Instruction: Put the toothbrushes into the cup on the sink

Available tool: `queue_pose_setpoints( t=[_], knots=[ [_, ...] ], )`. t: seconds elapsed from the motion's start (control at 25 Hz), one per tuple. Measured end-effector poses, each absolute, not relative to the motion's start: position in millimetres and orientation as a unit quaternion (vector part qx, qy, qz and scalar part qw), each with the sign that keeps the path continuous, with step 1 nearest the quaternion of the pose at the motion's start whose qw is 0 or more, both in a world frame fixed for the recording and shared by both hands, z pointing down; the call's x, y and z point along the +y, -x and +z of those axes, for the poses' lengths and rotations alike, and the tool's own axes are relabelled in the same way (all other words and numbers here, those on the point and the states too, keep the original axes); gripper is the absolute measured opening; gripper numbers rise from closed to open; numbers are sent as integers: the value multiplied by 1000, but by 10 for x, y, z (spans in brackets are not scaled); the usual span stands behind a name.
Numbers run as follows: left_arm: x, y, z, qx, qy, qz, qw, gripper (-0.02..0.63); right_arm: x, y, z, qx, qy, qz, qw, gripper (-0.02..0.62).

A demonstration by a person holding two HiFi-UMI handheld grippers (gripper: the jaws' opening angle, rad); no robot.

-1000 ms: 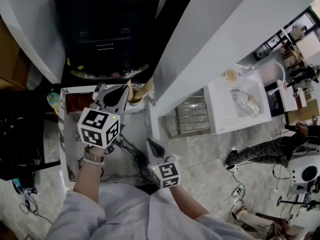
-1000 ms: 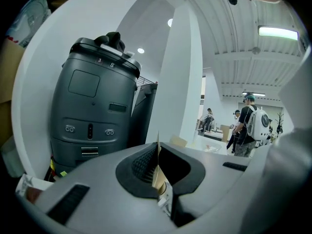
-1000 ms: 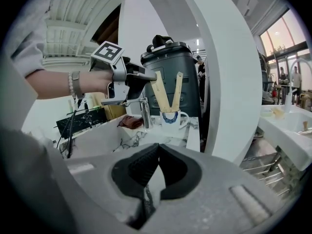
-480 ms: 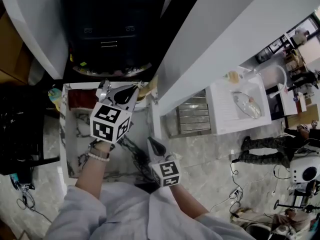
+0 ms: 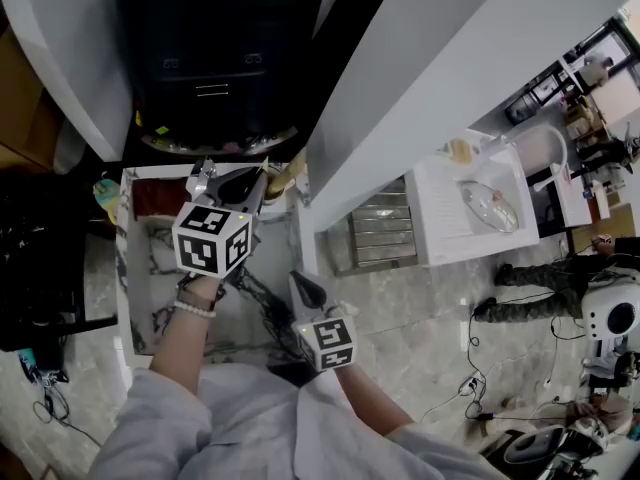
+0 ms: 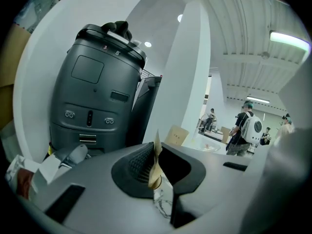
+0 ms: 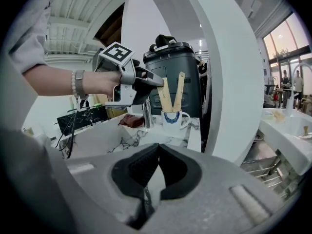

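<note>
Open workshop floor, marble counter (image 5: 148, 286) on the left side with a big dark grey machine (image 6: 95, 96) standing behind it. Loose black cables lay on the counter near the person's left arm. A dark red cloth (image 7: 130, 120) sat at the back of the counter, left of the cup.

Left gripper (image 7: 159, 84) was reaching level over the counter, jaws clenched on the top of a wooden toothbrush (image 6: 156, 152). That toothbrush stood tilted, with its lower end inside the white cup (image 7: 171, 120). A second toothbrush (image 7: 180, 90) stood in the same cup just to its right, leaning the other way, so the two made a V. Nothing was touching the second one. The cup was at the back right corner of the counter, in front of the grey machine. A beaded bracelet (image 7: 75, 83) showed on the wrist behind the left gripper.

Right gripper (image 7: 158, 148) hung nearer the person, well short of the cup, jaws pressed together with nothing between them.

Right of the counter: a wide white pillar (image 7: 229, 82). Past it a white basin (image 5: 470, 213) with a curved tap, and a few people (image 6: 243, 128) standing far off in the background.
</note>
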State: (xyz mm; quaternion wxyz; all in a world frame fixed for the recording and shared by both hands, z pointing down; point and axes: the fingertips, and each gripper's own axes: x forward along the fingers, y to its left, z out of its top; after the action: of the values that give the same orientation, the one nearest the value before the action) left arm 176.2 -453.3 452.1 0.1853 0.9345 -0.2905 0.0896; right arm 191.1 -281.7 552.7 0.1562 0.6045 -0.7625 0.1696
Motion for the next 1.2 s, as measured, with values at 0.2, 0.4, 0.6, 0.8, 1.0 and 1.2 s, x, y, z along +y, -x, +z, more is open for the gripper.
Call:
queue_pose_setpoints(
  t=[0.2, 0.4, 0.6, 0.8, 1.0, 1.2],
  knots=[
    [-4426, -1703, 4444, -286, -939, 97, 165, 28, -2820, -1903, 5499, -765, -602, 171, 153, -2],
    [-4280, -1610, 4240, -279, -945, 87, 149, 28, -2802, -1868, 5495, -770, -596, 164, 157, -2],
    [-3989, -1418, 4202, -278, -947, 92, 130, 26, -2772, -1870, 5563, -771, -595, 160, 161, -2],
    [-3535, -1246, 4401, -263, -950, 110, 130, 6, -2783, -1872, 5537, -772, -596, 154, 159, -2],
    [-3117, -997, 4767, -270, -935, 96, 209, 5, -2754, -1862, 5532, -773, -594, 153, 161, -2],
    [-2853, -758, 5113, -300, -918, 132, 224, 5, -2763, -1842, 5538, -778, -588, 149, 162, -2]
  ],
)
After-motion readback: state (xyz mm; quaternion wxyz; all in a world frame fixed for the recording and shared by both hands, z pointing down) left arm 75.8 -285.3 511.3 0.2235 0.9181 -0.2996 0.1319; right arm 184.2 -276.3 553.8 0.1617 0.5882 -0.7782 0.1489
